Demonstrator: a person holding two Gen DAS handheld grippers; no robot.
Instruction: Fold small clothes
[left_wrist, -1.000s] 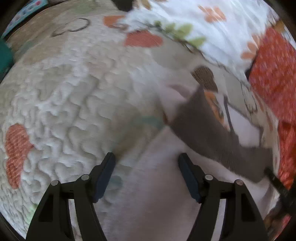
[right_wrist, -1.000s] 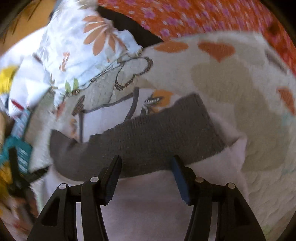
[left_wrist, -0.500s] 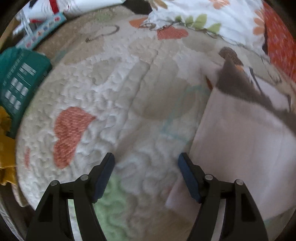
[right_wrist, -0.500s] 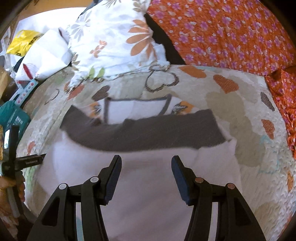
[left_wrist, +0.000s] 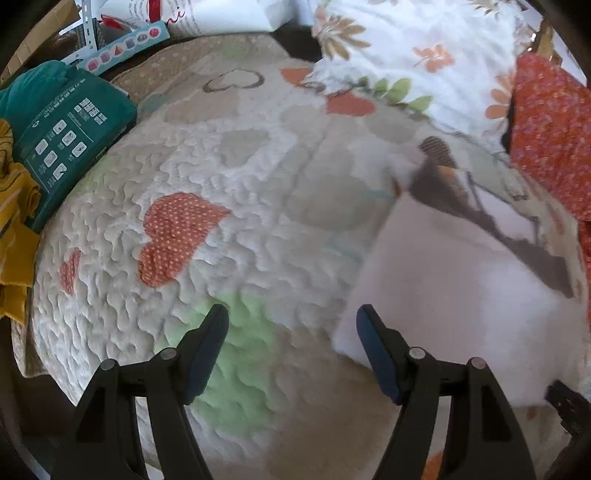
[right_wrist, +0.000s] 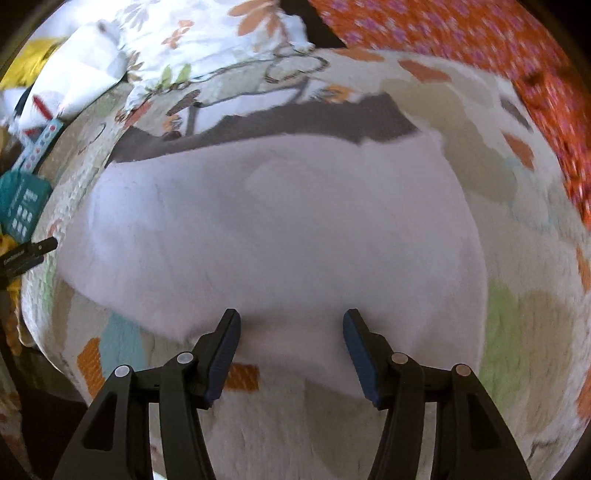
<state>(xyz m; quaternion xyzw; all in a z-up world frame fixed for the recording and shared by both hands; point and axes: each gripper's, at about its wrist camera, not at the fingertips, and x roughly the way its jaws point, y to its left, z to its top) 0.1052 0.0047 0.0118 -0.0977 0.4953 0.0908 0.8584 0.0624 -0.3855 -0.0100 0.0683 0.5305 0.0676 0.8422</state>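
Quilted bed (left_wrist: 229, 173) is bearing a partly folded garment (right_wrist: 280, 221); left gripper (left_wrist: 291, 325) and right gripper (right_wrist: 291, 328) are hovering released, folds remaining.

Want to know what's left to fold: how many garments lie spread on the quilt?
1: the white garment with a grey band, spread on the quilt ahead of the right gripper. Others may lie out of view.

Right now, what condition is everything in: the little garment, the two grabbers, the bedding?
Small white garment: lying flat on the quilt, its grey band at the far edge.
Left gripper: open, empty, over bare quilt beside the garment.
Right gripper: open, empty, over the garment's near edge.
Quilt: spread out.
Floral pillow: resting at the quilt's far end.
Teal box: closed, at the quilt's edge.
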